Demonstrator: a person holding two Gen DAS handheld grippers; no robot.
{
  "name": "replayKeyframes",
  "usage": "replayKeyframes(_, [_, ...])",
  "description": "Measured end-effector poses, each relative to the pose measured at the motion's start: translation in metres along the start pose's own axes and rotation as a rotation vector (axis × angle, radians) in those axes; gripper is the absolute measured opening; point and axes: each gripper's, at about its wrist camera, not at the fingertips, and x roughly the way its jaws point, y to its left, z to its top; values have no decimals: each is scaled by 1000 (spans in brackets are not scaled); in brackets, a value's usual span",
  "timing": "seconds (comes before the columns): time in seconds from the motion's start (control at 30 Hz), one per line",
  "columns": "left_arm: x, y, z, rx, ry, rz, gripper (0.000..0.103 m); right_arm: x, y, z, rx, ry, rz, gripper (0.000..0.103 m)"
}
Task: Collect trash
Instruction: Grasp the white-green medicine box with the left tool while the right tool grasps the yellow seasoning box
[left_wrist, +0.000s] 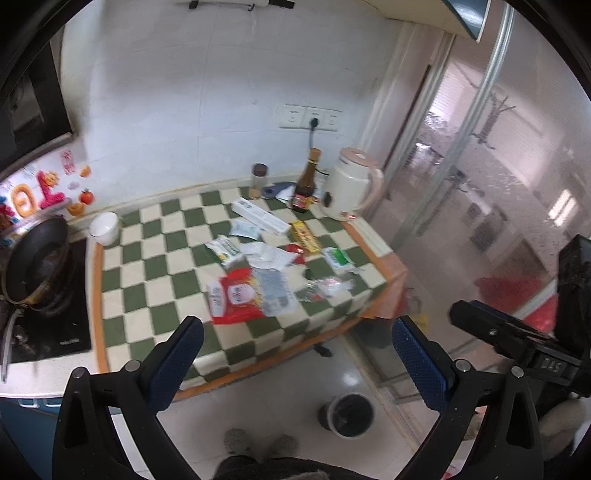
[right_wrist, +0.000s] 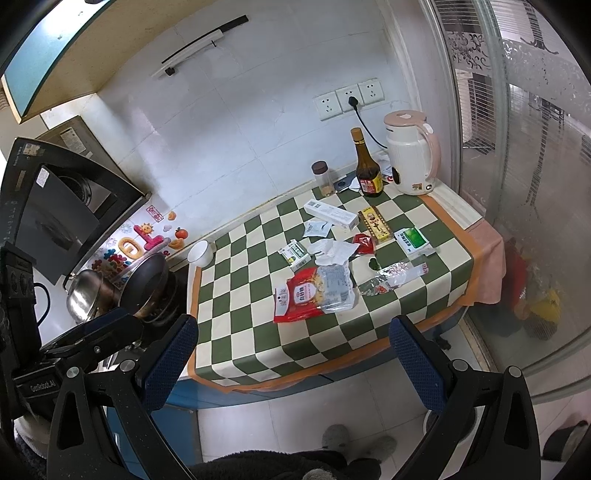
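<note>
Trash lies scattered on the green-and-cream checkered cloth (right_wrist: 258, 332): a red and clear sugar bag (right_wrist: 314, 291), crumpled white paper (right_wrist: 332, 251), a clear wrapper (right_wrist: 395, 275), a small red packet (right_wrist: 364, 243), a yellow box (right_wrist: 375, 223), a green-white box (right_wrist: 412, 240), a long white box (right_wrist: 330, 214) and a small green-white packet (right_wrist: 295, 254). The sugar bag also shows in the left wrist view (left_wrist: 243, 295). My left gripper (left_wrist: 295, 332) is open and empty, held above the counter's front edge. My right gripper (right_wrist: 293, 332) is open and empty, also short of the counter.
A dark bin (left_wrist: 347, 415) stands on the floor below the counter. At the back stand a kettle (right_wrist: 410, 162), a brown bottle (right_wrist: 365, 170) and a jar (right_wrist: 323, 179). A white bowl (right_wrist: 201, 253), a wok (right_wrist: 144, 284) and a steel pot (right_wrist: 86, 295) are at the left. A glass door (right_wrist: 535, 184) is at the right.
</note>
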Motion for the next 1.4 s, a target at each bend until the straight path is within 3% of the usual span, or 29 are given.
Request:
replayKeyframes(0.1, [11, -7, 3, 28, -20, 142, 103, 5, -7, 1, 11, 1, -28, 103])
replayKeyframes(0.3, [58, 8, 15, 1, -16, 335, 103, 31, -36, 12, 32, 13, -132, 103])
replayKeyframes(0.37, [86, 22, 20, -17, 17, 405, 103, 46, -48, 17, 34, 24, -161, 103])
replayKeyframes(0.47, [127, 45, 31, -55, 94, 446, 103, 79, -69, 25, 54, 47, -204, 103])
replayKeyframes(0.63, [213, 83, 50, -142, 267, 438, 103, 163, -106, 53, 109, 140, -285, 103])
replayKeyframes(0.9, [391, 138, 81, -301, 529, 342, 103, 313, -138, 120, 120, 265, -373, 103])
replayKeyframes(1.03, [461, 165, 92, -399, 618, 269, 98, 402, -152, 154, 111, 356, -423, 96])
replayKeyframes(1.13, [500, 182, 93, -464, 675, 248, 87, 452, -162, 170, 102, 415, -449, 89])
replayKeyframes(1.23, [528, 190, 87, -478, 736, 251, 82, 503, -171, 183, 95, 479, -466, 87])
replayKeyframes(1.27, [531, 191, 86, -477, 741, 245, 74, 518, -173, 185, 90, 501, -472, 87])
replayKeyframes(1.4, [523, 185, 86, -369, 736, 248, 71, 558, -180, 186, 63, 580, -481, 87])
